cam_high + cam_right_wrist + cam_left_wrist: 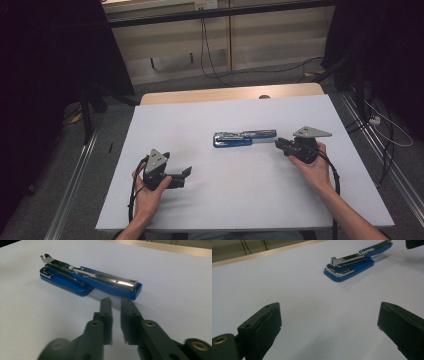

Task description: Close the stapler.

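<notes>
Stapler: a blue stapler (pixel 244 138) lies in the middle of the white table (pixel 210 200), its top swung open flat.
Right gripper: the right gripper (pixel 278 144) sits just beside the stapler's end, not touching it; its jaws are nearly together, with nothing between them.
Left gripper: the left gripper (pixel 187 173) rests well apart from the stapler, its jaws wide apart and empty.

Lab: curtained test table (pixel 165 200), floor cables (pixel 210 60)
</notes>
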{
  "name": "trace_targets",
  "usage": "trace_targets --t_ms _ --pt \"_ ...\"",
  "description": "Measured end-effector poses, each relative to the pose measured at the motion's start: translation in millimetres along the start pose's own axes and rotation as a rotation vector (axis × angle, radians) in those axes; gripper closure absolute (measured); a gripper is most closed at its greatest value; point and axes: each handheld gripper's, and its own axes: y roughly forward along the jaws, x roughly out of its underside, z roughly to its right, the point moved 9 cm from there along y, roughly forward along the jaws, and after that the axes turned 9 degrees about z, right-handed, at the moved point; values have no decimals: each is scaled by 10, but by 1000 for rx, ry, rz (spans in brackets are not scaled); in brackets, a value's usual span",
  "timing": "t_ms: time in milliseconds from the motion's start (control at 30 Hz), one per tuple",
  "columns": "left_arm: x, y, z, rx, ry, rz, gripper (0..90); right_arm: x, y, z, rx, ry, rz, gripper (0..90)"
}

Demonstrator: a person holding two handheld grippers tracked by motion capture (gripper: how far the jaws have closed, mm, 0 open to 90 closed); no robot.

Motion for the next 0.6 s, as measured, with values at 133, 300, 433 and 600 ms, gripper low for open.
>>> trace_targets --t_ms 133,300,433,600 --pt "-28 96 -9 2 -34 12 75 -4 -3 -4 -10 3 2 900" --pt "-82 215 -21 30 -29 20 110 5 10 -35 -21 -19 -5 900" --pt "-194 311 -2 33 -4 41 101 20 29 -49 -28 -29 -13 900" --pt "-333 464 -28 18 -10 76 89 22 24 -81 -42 -39 -18 900"
